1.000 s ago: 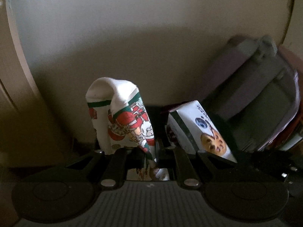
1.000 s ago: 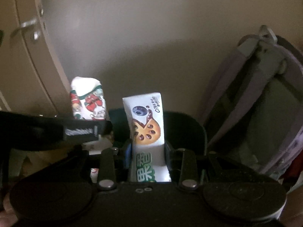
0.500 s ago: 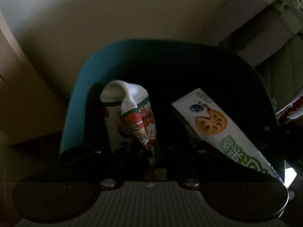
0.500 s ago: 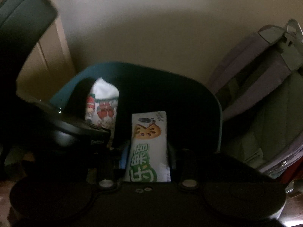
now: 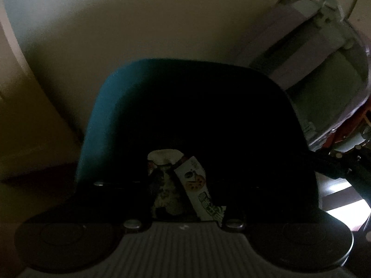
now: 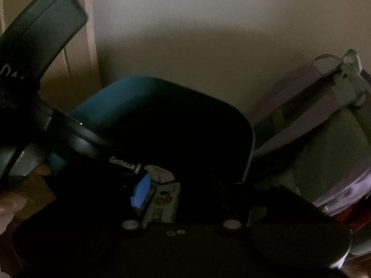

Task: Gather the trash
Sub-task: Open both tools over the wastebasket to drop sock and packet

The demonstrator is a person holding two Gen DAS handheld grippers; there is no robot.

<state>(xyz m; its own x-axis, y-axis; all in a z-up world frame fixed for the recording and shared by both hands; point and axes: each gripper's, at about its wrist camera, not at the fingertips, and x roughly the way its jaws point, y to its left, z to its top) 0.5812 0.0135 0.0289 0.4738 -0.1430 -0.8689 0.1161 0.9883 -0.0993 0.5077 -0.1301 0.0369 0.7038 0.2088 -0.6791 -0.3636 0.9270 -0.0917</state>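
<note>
Wrappers [image 5: 183, 183] now loose inside teal bin [image 5: 97, 120], both grippers' fingers opening, no longer gripping them.

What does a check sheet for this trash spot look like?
Surface: floor, dim, bare where visible.
Job's things: white cartoon wrapper and cookie wrapper over the dark mouth of the teal bin; whether they touch its inside is too dark to tell.
Clutter: grey-purple backpack leaning right of the bin.
Tongs: left tongs opening, both wrappers between the fingers; right tongs opening, cookie wrapper between them, blue pad clear of it.
Cables: nothing seen.
Surroundings: pale wall behind, door at left.
</note>
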